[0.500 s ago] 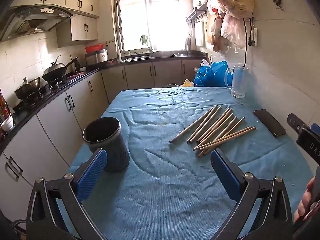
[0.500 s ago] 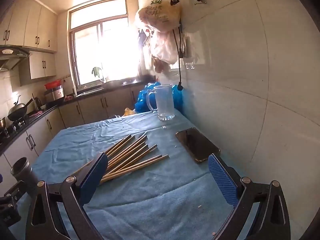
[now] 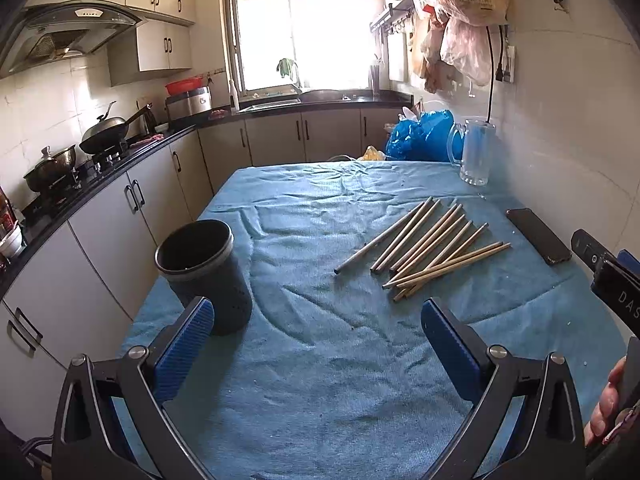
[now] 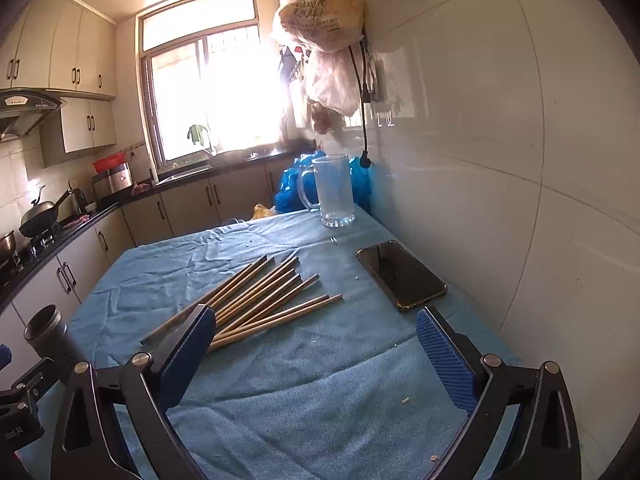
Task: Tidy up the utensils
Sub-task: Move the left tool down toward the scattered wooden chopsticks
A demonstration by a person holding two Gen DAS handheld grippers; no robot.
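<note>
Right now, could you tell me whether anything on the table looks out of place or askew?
Yes: the chopsticks lie loose on the cloth in an uneven fan, a few crossing the others, while the dark holder stands upright apart from them. A phone lies near the wall, odd among utensils.

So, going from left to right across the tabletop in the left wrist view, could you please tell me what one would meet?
Dark utensil holder → pile of chopsticks → black phone, all lying on the blue cloth.
</note>
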